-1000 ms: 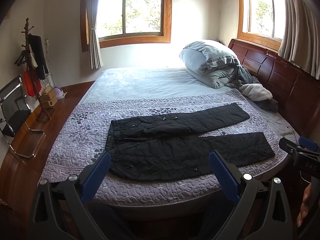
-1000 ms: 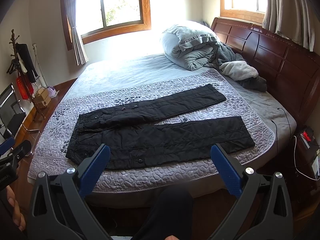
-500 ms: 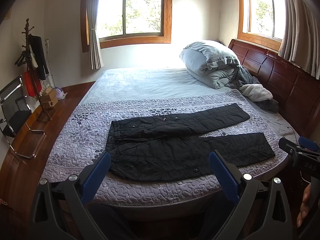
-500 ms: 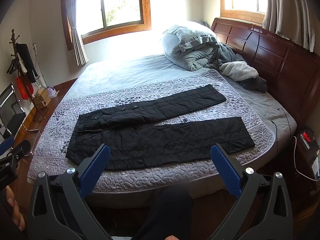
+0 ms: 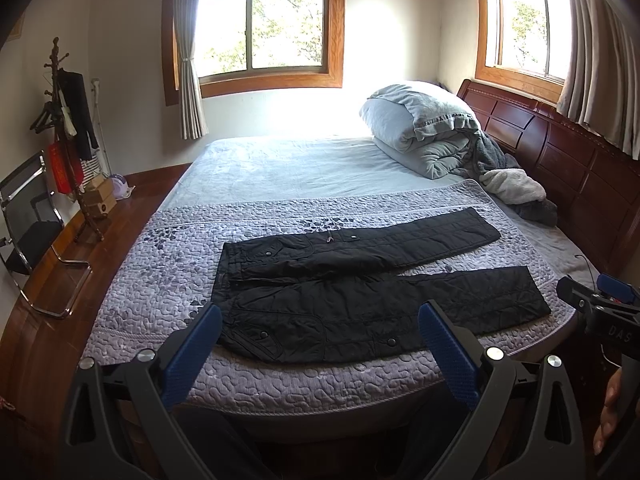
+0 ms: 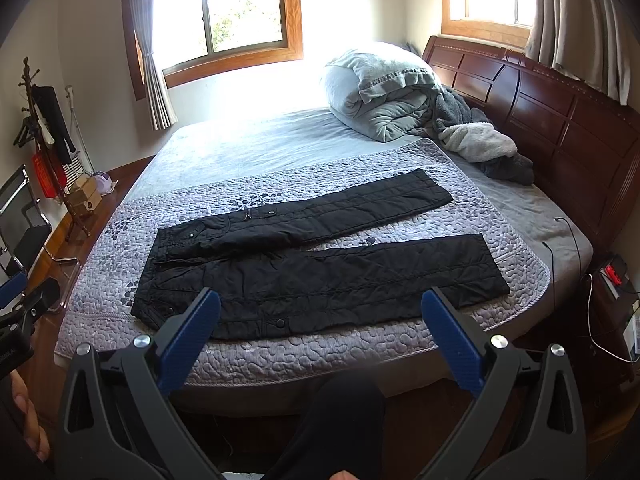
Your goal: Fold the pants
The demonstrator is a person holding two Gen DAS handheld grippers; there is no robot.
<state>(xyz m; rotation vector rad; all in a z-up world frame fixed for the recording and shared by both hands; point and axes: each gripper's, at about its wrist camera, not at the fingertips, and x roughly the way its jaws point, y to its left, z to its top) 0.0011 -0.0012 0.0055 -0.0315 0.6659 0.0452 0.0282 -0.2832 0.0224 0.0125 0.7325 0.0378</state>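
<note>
Black quilted pants (image 5: 360, 288) spread flat and unfolded on lavender pebble-stitched coverlet (image 5: 160, 272) at near edge of dark wooden bed (image 6: 560, 92), waistband left, legs splayed apart to right. Left gripper (image 5: 320, 344) and right gripper (image 6: 320, 336) held short of mattress, jaws wide, gripping nothing. Judged pre-fold approach; next move calls for seizing far leg and laying it over near leg

One pants (image 5: 360, 284), two windows (image 5: 264, 28), one chair (image 5: 28, 220).
</note>
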